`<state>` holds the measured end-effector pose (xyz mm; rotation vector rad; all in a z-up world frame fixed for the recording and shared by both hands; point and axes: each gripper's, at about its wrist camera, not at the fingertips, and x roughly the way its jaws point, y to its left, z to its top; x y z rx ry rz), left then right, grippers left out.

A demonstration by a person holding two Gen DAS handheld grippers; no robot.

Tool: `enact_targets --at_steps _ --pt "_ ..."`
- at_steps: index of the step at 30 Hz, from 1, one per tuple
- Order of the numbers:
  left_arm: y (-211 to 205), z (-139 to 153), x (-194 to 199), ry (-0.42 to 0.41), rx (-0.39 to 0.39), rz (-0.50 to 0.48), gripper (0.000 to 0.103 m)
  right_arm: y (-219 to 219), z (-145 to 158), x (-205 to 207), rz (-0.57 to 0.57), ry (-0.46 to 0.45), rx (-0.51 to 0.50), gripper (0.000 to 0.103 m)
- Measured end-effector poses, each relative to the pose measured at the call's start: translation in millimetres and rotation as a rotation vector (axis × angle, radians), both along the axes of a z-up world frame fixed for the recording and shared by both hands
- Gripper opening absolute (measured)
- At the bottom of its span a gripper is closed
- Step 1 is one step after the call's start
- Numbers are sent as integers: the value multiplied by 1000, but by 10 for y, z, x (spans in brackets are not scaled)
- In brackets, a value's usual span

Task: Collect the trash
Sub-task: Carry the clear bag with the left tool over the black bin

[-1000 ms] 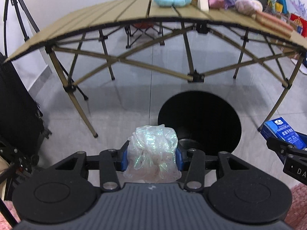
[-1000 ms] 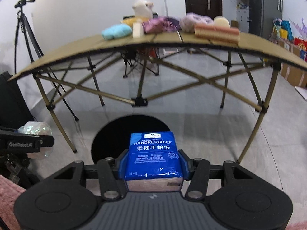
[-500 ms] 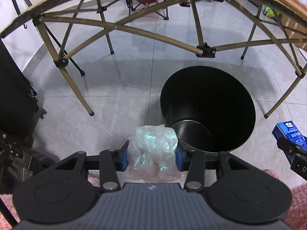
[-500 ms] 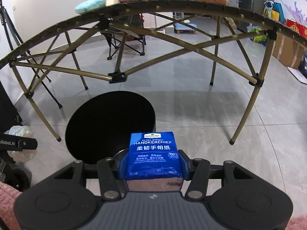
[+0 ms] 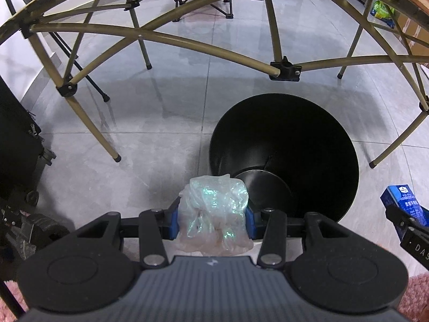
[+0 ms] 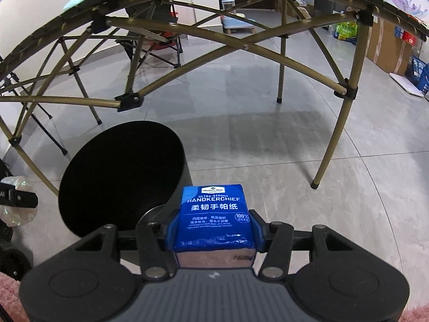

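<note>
My left gripper (image 5: 213, 216) is shut on a crumpled iridescent plastic wrap (image 5: 214, 214), held just left of the near rim of a round black trash bin (image 5: 284, 145) on the floor. My right gripper (image 6: 213, 228) is shut on a blue handkerchief tissue pack (image 6: 214, 214), held just right of the same bin (image 6: 120, 171). The tissue pack also shows at the right edge of the left wrist view (image 5: 405, 204). The plastic wrap also shows at the left edge of the right wrist view (image 6: 16, 201). The bin's inside is dark.
A folding table's tan crossed legs (image 5: 166, 37) arch over the grey tiled floor beyond the bin. A black case (image 5: 16, 139) stands at the left. A folding chair (image 6: 152, 45) and cardboard boxes (image 6: 386, 45) stand farther back. Pink carpet (image 5: 415, 295) lies at the near edge.
Both grippers have dropped lower and tilted down toward the bin, which now looks larger and closer. The tabletop has passed out of view above. Both grips are unchanged.
</note>
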<state>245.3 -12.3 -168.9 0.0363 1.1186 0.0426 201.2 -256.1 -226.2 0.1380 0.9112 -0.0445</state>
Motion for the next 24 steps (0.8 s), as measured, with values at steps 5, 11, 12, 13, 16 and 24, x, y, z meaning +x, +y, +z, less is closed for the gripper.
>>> enact_targets --at_steps 5,11,12,13,16,24 --pt "-84 -32 103 12 -5 -8 45 -47 -45 59 -9 4 -1 51" --pt "-195 -49 201 17 -9 -18 45 -123 -73 137 -28 2 5 51" --pt "-214 -57 225 19 -9 -19 45 -132 -74 151 -32 -1 5 51" --pt "-235 -64 242 21 -10 -21 45 -136 -78 163 -35 -4 4 51" --pt "-299 -92 300 31 -14 -26 45 -165 -97 204 -40 -9 0 51" --pt "-496 -140 448 49 -23 -46 45 -252 -151 286 -60 -7 4 51"
